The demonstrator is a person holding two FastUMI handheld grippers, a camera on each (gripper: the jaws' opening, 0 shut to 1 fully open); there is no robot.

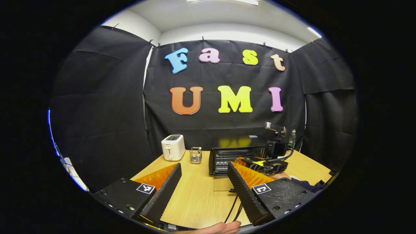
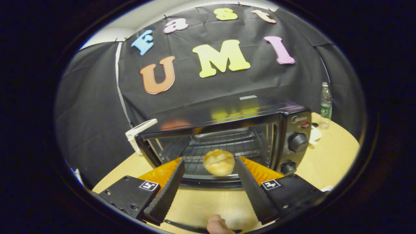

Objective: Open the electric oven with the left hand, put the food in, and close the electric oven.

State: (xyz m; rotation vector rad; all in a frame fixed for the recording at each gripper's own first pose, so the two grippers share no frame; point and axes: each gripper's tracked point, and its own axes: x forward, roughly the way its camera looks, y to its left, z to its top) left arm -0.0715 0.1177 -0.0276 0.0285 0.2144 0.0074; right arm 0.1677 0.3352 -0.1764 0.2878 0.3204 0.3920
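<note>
The black electric oven (image 2: 227, 113) stands open on the wooden table (image 2: 328, 162), its wire rack bare inside. A round golden bun (image 2: 218, 162) rests at the front edge of the rack. My right gripper (image 2: 209, 161) is open in front of the oven mouth, its fingers wide on either side of the bun; the bun lies closer to the right finger and neither presses it. My left gripper (image 1: 204, 166) hovers open over the table, well back from the oven (image 1: 232, 151), holding nothing. From there the right gripper (image 1: 252, 162) shows at the oven's front.
A white toaster (image 1: 173, 147) and a small glass holder (image 1: 195, 154) stand left of the oven. A water bottle (image 2: 326, 104) stands at the back right. Black cables (image 1: 234, 206) run across the table near my left gripper. A hand (image 1: 221, 227) shows at the bottom.
</note>
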